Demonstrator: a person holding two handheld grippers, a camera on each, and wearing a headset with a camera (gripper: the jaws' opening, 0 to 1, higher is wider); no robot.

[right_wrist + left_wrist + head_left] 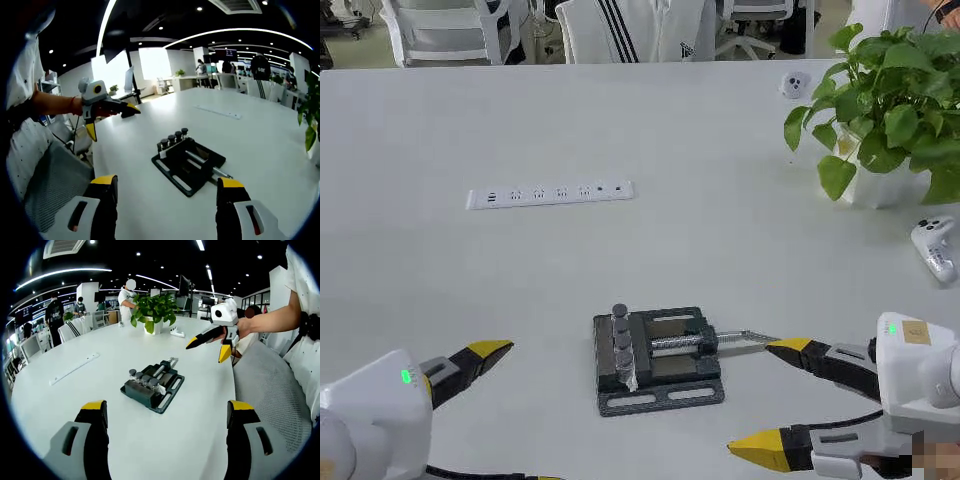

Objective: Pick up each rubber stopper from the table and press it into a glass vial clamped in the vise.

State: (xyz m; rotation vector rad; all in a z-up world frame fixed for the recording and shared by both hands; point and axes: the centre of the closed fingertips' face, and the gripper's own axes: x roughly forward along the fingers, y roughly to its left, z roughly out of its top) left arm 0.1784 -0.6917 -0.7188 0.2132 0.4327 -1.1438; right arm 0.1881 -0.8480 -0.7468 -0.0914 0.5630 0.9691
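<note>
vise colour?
The vise is dark grey, near black; it shows best in the right gripper view.

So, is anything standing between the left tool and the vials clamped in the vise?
Nothing visible: only bare table lies between the open left tool and the vials in the vise.

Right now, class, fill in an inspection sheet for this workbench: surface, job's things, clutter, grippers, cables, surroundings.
Surface: white table.
Job's things: vise mid-table, clamping a row of four dark-topped vials; loose stoppers, nothing seen.
Clutter: power strip, potted plant, white controller.
Grippers: left hand-held gripper and right hand-held gripper both open, empty, either side of the vise.
Cables: black cable by the right hand-held gripper.
Surroundings: chairs beyond the table.
</note>
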